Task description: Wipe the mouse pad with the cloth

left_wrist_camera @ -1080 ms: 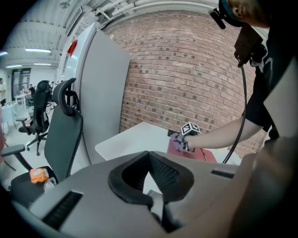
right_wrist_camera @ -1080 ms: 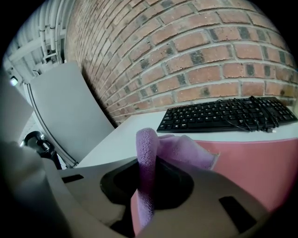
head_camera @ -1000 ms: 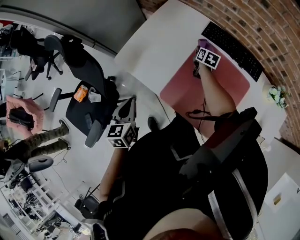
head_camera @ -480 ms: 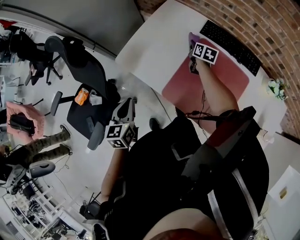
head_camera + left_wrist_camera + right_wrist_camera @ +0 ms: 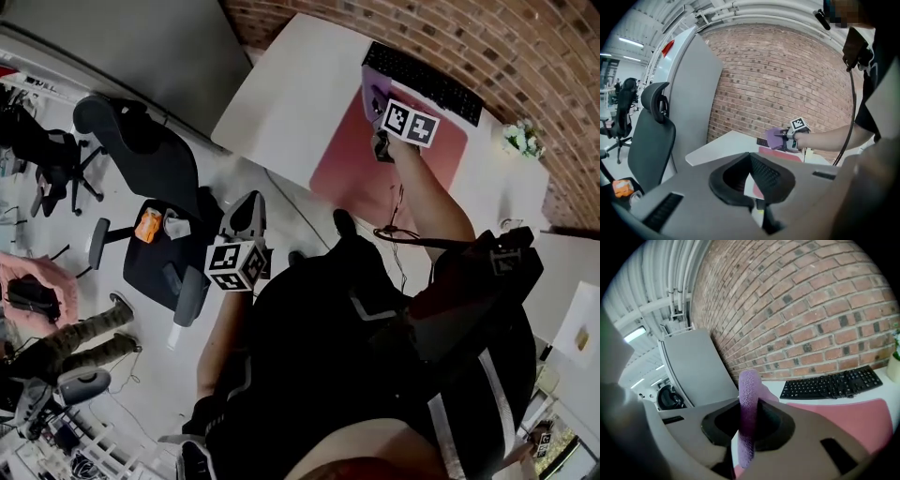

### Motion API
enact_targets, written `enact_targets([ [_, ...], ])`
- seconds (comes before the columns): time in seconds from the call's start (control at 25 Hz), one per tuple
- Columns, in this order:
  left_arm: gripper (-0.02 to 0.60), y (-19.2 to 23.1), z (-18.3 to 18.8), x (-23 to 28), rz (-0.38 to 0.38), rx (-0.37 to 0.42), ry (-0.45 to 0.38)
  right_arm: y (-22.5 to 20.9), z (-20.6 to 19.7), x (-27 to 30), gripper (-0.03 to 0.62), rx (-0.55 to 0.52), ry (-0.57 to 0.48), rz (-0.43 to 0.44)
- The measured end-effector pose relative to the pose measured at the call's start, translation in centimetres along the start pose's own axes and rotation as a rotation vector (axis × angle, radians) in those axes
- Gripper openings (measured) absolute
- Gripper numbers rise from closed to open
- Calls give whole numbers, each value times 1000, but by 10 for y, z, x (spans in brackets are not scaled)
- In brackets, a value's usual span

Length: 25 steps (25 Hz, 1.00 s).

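right gripper has crept along the black keyboard, clamped on the fuzzy purple cloth, flat pink mouse pad just below, stretching to its right.

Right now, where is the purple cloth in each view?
Head view: cloth at top centre, in the right tool, over a corner of the pad.
Left gripper view: cloth small, right of centre.
Right gripper view: cloth in the centre, upright between the jaws.
Shared landmark: the pink pad.
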<state>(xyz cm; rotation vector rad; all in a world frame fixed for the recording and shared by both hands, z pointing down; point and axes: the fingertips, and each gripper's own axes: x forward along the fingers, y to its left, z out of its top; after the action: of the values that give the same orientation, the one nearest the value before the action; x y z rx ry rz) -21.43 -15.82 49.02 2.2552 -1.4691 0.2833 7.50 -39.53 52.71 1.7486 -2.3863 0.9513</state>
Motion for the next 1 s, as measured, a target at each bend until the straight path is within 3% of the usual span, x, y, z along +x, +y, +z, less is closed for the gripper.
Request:
enact_targets([
  [0.16, 3, -4, 5, -3, -79, 49, -3, 21, 5, -52, 60, -60, -60, -14],
  [0.4, 3, -23, 30, 0, -267, 150, -66, 63, 6, -137, 60, -157, -156, -28],
  [0.64, 3, -65, 50, 1, -443, 243, -104, 92, -8, -235, 60, -199, -231, -106],
  [0.84, 3, -111, 62, -5, -503, 270, -131, 87, -18, -313, 60, -202, -300, -199],
  [1.0, 3, -143, 72, -8, -493, 308, -155, 78, -20, -367, 60, -228, -347, -272],
])
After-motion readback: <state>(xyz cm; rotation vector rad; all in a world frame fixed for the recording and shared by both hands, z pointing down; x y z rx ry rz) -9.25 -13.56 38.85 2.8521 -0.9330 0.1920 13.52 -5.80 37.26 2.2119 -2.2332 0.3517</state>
